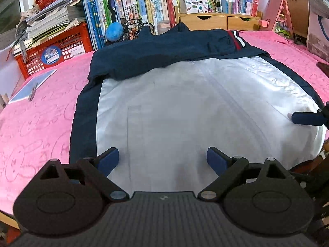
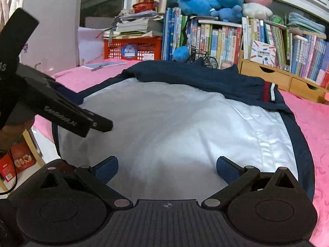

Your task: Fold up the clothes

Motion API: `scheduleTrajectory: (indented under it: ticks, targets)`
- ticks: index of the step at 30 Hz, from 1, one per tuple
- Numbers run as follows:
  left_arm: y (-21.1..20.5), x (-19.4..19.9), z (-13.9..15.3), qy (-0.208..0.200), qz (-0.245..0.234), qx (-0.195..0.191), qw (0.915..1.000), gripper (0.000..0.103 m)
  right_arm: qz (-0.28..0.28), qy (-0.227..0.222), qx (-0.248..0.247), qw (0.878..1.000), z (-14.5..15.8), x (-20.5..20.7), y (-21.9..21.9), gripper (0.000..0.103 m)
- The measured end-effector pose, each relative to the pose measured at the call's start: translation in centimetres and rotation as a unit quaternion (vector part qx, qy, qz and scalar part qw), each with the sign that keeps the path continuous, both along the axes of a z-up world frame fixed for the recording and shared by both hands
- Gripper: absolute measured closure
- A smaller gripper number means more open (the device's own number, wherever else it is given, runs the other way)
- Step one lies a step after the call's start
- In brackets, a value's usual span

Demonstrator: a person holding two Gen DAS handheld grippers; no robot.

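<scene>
Both grippers hang over the near hem of the garment with their blue-padded fingers spread wide and nothing between them: the left gripper [image 1: 163, 160] sits above the near-left part of the white panel, and the right gripper [image 2: 167, 169] above the near-right part, its fingertip also showing at the right border of the left wrist view. In the right wrist view the left gripper's black body reaches in from the left, over the white cloth's left edge. Beneath them lies the navy and white jacket [image 1: 185, 107], spread flat on the pink patterned table cover [image 1: 41, 111]; its broad white satin panel faces up, framed by a navy band down each side, and its navy upper part is folded back across the far end, where a cuff with red and white stripes [image 1: 236, 39] lies toward the far right. The near hem sits at the table's front edge, just under the fingers. Bare pink cover runs wide to the left and right of the jacket. On the far left of the cover lies a pale blue notebook with a clip [image 1: 33, 86], well apart from the jacket. Behind the far edge stand a red plastic crate stacked with papers [image 1: 55, 47], rows of books [image 1: 144, 10], a small model bicycle [image 1: 137, 27] and wooden drawers [image 1: 222, 21], close behind the folded navy part.
</scene>
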State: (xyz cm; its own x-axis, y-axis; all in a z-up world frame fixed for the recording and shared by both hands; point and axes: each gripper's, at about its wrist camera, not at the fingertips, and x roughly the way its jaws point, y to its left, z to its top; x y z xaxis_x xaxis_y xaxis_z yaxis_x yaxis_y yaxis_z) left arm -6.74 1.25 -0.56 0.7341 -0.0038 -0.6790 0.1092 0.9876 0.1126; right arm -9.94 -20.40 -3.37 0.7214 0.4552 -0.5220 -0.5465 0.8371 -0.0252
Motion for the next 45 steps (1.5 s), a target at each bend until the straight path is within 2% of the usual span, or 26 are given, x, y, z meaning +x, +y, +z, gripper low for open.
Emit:
scheduleTrajectory:
  ticks: [6, 21, 25, 28, 35, 37, 40, 42, 45]
  targets:
    - [0.0, -1.3, -0.2, 0.006, 0.007, -0.015, 0.9998, 0.008, -0.026, 0.001, 0.007, 1.000, -0.2, -0.6, -1.0, 0.000]
    - [-1.1, -3.0, -0.8, 0.020, -0.002, -0.011, 0.9997, 0.006, -0.061, 0.013, 0.012, 0.998, -0.6, -2.1, -2.7, 0.000]
    - [-1.1, -3.3, -1.1, 0.030, -0.005, -0.019, 0.9993, 0.006, -0.061, 0.019, -0.008, 0.998, -1.0, -2.6, -3.1, 0.000]
    - [-1.0, -3.4, -1.4, 0.039, -0.004, -0.024, 0.9989, 0.006, -0.080, 0.028, -0.026, 0.996, -1.6, -2.7, -4.2, 0.000]
    - [-0.7, -3.4, -1.9, 0.050, 0.002, -0.027, 0.9984, 0.006, -0.133, 0.058, -0.020, 0.989, -2.7, -2.4, -6.9, 0.000]
    - [-0.3, -3.5, -2.1, 0.047, 0.002, -0.027, 0.9985, 0.006, -0.126, 0.056, -0.027, 0.990, -3.0, -2.4, -7.2, 0.000]
    - [0.9, -4.3, -2.1, 0.027, -0.006, -0.029, 0.9992, 0.006, -0.064, 0.043, -0.028, 0.997, -3.7, -2.3, -8.3, 0.000]
    - [1.9, -4.8, -2.1, 0.018, -0.006, -0.025, 0.9995, 0.004, -0.038, 0.061, -0.023, 0.997, -4.3, -1.6, -9.4, 0.002]
    - [3.4, -5.3, -2.3, 0.016, 0.005, -0.017, 0.9997, 0.004, -0.031, 0.086, -0.008, 0.996, -5.0, -0.1, -10.9, 0.003]
